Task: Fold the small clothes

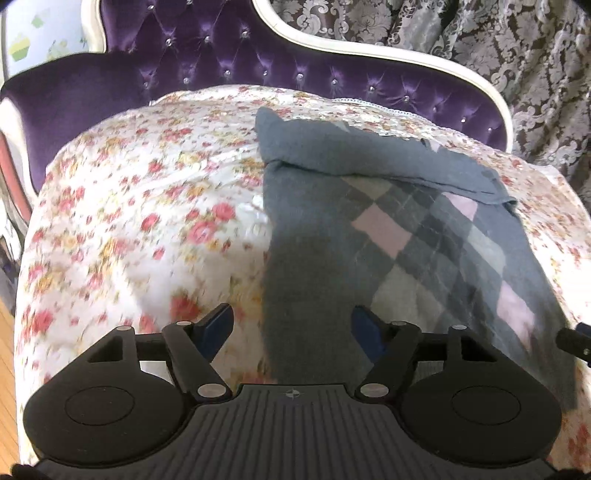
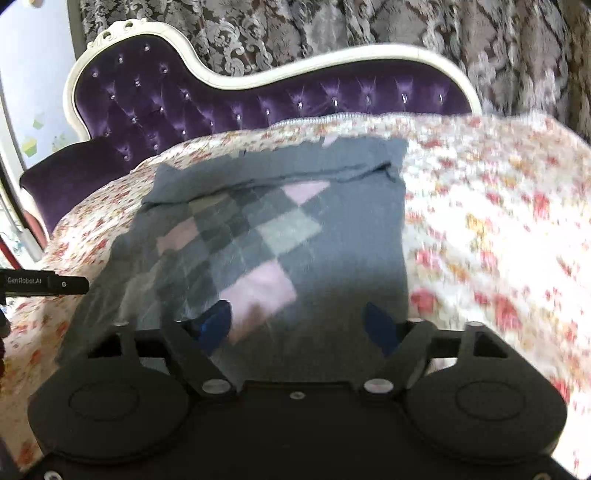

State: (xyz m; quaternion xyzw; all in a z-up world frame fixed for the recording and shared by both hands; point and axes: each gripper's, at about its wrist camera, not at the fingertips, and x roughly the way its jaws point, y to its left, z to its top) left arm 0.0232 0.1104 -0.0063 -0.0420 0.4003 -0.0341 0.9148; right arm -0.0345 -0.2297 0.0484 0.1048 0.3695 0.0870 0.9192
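Note:
A small grey knit garment (image 1: pixel 369 229) with a pink and grey diamond pattern lies flat on the floral bedspread (image 1: pixel 147 221). Its far part is folded over toward me as a grey flap (image 1: pixel 351 155). My left gripper (image 1: pixel 291 325) is open over the garment's near left edge, holding nothing. In the right wrist view the same garment (image 2: pixel 280 236) fills the centre, with the folded flap (image 2: pixel 258 166) at its far end. My right gripper (image 2: pixel 299 325) is open over the garment's near right part, holding nothing.
The bedspread (image 2: pixel 480 221) covers a purple tufted chaise (image 1: pixel 258 55) with a white frame (image 2: pixel 332 59). Patterned curtains (image 2: pixel 369 22) hang behind. The left gripper's body (image 2: pixel 44 284) shows at the left edge of the right wrist view. Wood floor (image 1: pixel 5 350) lies at left.

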